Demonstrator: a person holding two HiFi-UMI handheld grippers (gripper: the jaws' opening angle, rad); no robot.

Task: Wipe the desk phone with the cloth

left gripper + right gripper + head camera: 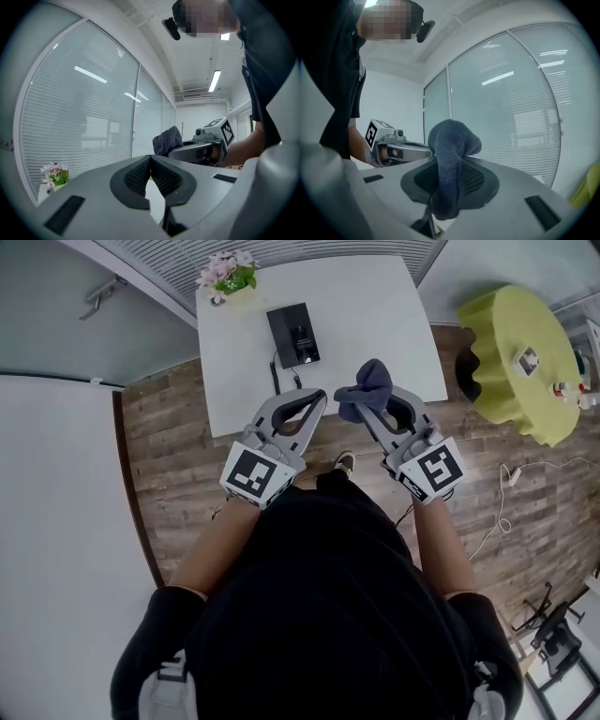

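Phone (292, 336): nothing braces it, so I judge a wipe stroke could shove it toward the flowers (228, 277) or snag the cord (275, 371). Cloth (452, 136) is bunched and pinched in my R gripper (450, 164); under drag it may slip out. L gripper (150, 161) is pressed together, empty. Phone lies on the table (375, 315), ahead and left of the cloth, well apart, approx. in line w/ the L gripper.
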